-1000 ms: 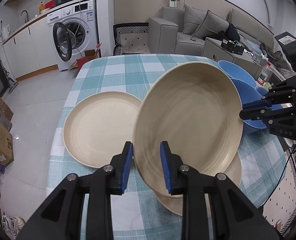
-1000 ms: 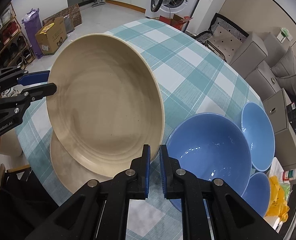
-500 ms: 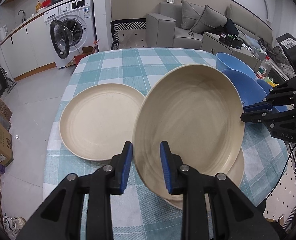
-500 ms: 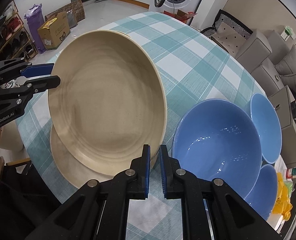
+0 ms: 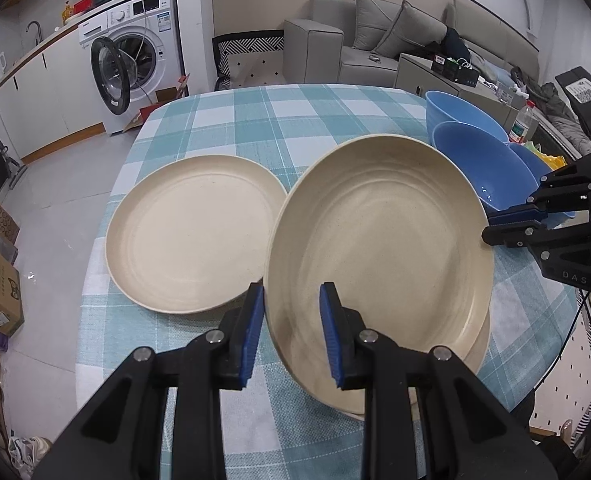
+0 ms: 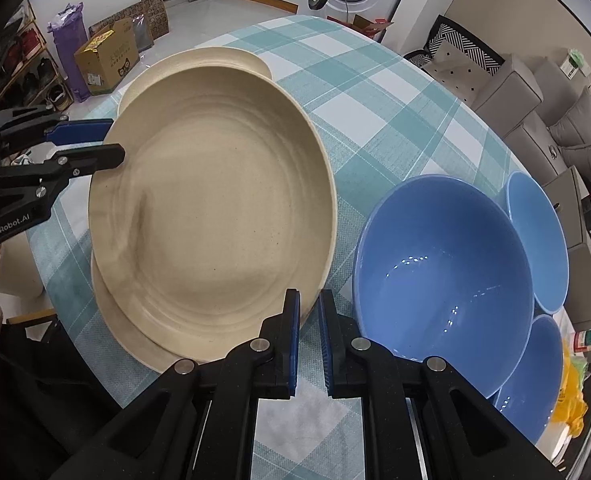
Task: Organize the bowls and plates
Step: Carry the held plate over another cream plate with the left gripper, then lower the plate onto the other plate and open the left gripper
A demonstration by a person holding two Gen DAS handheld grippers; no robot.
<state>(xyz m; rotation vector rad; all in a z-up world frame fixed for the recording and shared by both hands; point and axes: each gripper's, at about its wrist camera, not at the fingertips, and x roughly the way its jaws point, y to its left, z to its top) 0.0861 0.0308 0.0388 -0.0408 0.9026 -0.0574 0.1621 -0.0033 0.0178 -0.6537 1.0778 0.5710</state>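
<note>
A flat beige plate lies left on the checked bench. The raised beige plate, tilted above another by the near edge, is pinched at opposite rims by the left gripper and right gripper. It is judged stiff, light, smooth; rims suit gripping. Blue bowls sit right.

White lettering reading "GenRobot.AI" runs along the black body of the left tongs, at nine o'clock in the right wrist view. Pale letters "D A S" sit on the black body of the right tongs, at three o'clock in the left wrist view. The washing machine, at eleven o'clock there, carries labels and panel markings too small to read. Nothing else is legible.
</note>
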